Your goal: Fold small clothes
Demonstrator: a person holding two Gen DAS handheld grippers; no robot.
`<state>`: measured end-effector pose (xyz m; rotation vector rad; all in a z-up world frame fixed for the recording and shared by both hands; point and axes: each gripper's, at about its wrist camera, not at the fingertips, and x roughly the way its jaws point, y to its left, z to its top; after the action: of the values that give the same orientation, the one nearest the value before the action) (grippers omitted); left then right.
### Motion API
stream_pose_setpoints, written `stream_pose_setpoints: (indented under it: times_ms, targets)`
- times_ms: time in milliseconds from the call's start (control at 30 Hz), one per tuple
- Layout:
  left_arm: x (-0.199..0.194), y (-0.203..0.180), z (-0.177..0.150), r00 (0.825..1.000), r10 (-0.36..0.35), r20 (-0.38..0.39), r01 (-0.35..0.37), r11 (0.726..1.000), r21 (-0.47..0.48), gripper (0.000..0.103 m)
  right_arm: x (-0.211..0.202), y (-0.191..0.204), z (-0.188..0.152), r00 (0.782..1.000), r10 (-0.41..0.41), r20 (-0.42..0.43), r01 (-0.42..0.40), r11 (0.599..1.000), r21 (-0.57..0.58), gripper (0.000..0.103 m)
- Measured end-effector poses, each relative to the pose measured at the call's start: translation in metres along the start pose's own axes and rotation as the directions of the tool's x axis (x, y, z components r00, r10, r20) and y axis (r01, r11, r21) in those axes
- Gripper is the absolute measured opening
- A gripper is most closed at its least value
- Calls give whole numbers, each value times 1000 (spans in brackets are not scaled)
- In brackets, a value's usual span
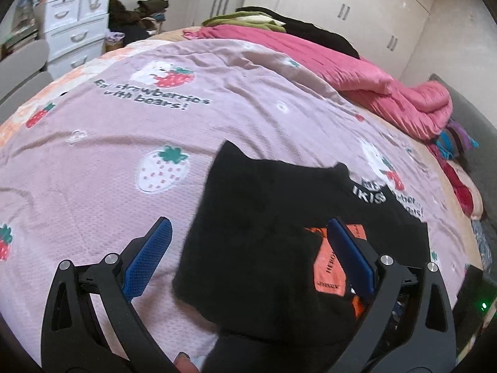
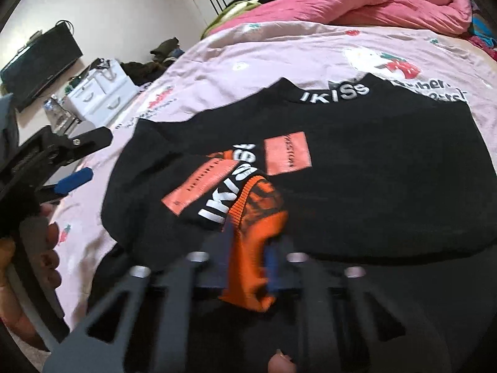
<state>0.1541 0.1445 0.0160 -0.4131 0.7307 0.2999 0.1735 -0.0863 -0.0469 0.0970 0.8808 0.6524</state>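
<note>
A small black garment (image 1: 264,236) with white "IKISS" lettering and orange patches lies on the pink strawberry bedspread (image 1: 124,130). My left gripper (image 1: 248,248) is open above the garment's left part, its blue pads (image 1: 149,258) spread wide. In the right wrist view the garment (image 2: 372,171) is partly folded. My right gripper (image 2: 248,248) is shut on its orange cuff (image 2: 251,248), which bunches between the pads. The left gripper also shows in the right wrist view (image 2: 71,161) at the left edge of the garment.
A pink quilt (image 1: 388,87) and dark clothes are heaped along the far side of the bed. A white drawer unit (image 1: 74,31) stands beyond the bed's left end, white wardrobes (image 1: 341,0) behind. A black monitor (image 2: 40,59) stands at the far left.
</note>
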Motion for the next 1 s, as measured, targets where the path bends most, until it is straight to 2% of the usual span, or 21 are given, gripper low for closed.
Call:
stream_pose_setpoints:
  times_ms: [167,267,400,500,733,1000]
  targets:
    - [-2,20,7,1000,1,12,0,997,-79,94,-33,21,21,992,41,116,-30,995,-94,7]
    - [-7,33,13,1000,-15,28,18,991,-134,94,-62,35,40,979,24,202,11,985,-171,7]
    - [-9,44,18,999,-21,45,29,984,-176,94,-95,25,61,957,12,289,39,985,-170,7]
    - [-7,42,19,998,-44,40,51,981,-187,94,-105,13,67,943,-39,330,100,981,-169,7]
    - [-2,18,18,998,-58,40,63,992,-113,94,-107,-35,62,938,-115,326,144,987,-67,7]
    - [9,-20,8,998,-65,9,64,998,29,93,-102,-51,49,930,-208,302,228,973,-33,7]
